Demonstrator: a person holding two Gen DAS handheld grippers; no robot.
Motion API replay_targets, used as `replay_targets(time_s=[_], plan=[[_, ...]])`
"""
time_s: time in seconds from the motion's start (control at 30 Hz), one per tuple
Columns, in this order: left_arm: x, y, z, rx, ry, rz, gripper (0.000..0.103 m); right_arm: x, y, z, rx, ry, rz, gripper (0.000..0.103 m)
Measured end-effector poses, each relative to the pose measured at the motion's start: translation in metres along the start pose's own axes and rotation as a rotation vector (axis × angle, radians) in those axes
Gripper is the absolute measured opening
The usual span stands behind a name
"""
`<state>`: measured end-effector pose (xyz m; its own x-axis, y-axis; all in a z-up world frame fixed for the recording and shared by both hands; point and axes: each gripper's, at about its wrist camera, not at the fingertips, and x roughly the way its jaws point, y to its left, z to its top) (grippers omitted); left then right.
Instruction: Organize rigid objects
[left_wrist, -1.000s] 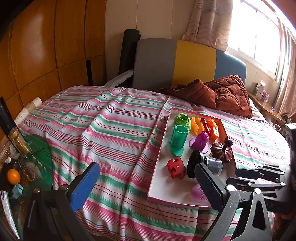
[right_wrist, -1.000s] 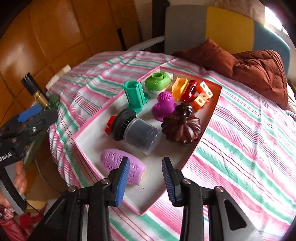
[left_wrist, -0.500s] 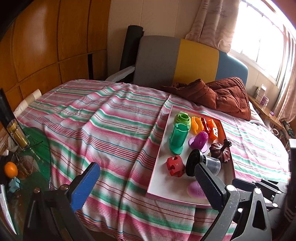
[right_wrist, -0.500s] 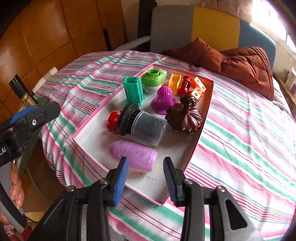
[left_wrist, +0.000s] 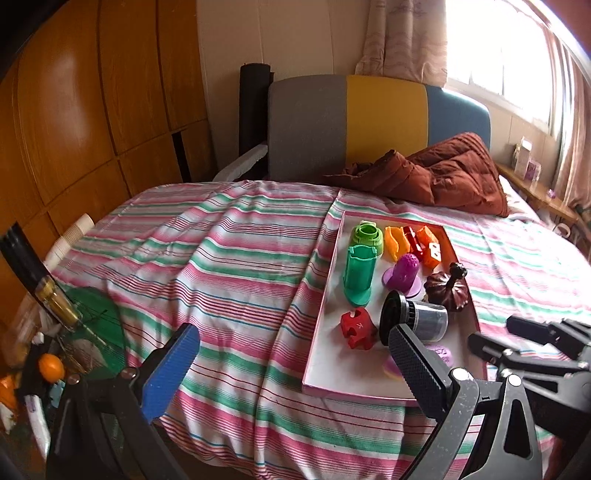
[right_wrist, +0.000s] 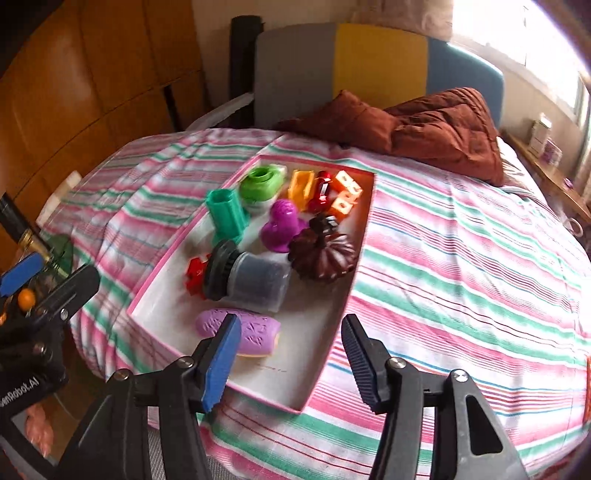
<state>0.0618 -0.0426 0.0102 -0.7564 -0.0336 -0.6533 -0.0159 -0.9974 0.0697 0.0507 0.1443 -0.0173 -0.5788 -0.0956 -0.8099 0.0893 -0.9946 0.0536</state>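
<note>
Just above the near rim of the pink-edged tray (right_wrist: 325, 373), the right tool (right_wrist: 286, 354) has been spreading its jaws and now hangs apart with nothing between them, the lilac patterned piece (right_wrist: 255, 330) lying free just beyond its left finger. At the left, the left tool (left_wrist: 291, 354) also stands wide apart over the striped bedspread (left_wrist: 229, 266) at the bed's near edge. Farther back in the tray sit a black-capped jar (right_wrist: 251, 278) on its side, a brown pumpkin-shaped piece (right_wrist: 325, 253), a purple cone (right_wrist: 282, 225) and a teal holder (right_wrist: 227, 216).
</note>
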Motion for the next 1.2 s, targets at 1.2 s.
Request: replay_targets(time_s=[1.2], plan=[[0.0,-0.023,0.007,0.044,0.076,-0.024,0.103,-0.007,-0.017,0.01,0.138,-0.019,-0.081,0.06]])
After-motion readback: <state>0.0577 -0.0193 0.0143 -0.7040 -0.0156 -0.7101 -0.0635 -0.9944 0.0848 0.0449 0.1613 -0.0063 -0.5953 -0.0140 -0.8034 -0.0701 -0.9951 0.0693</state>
